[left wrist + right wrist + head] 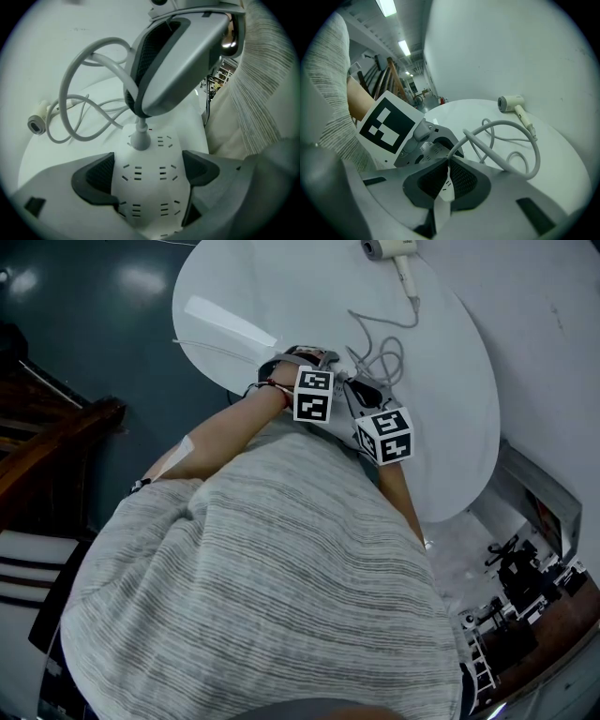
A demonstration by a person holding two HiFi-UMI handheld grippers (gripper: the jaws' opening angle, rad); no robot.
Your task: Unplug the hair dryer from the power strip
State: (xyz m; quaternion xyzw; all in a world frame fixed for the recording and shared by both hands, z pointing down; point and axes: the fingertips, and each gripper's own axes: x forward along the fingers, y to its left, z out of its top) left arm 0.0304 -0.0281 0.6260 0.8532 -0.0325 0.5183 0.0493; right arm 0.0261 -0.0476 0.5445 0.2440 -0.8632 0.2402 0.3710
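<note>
The left gripper (149, 169) clamps the white power strip (150, 206) by its long sides at the near edge of the round table (281, 296). The right gripper (446, 161) is pinched narrow where the plug (139, 139), not yet out, meets its cord (532, 157). A slanted pull could strain that joint, or the strip could slip and lift. Hauling the looped cord might drag the hair dryer (509, 102) lying at the far edge

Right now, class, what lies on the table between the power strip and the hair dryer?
Only the grey cord of the hair dryer, in loose loops on the white table; the right gripper view shows it.
</note>
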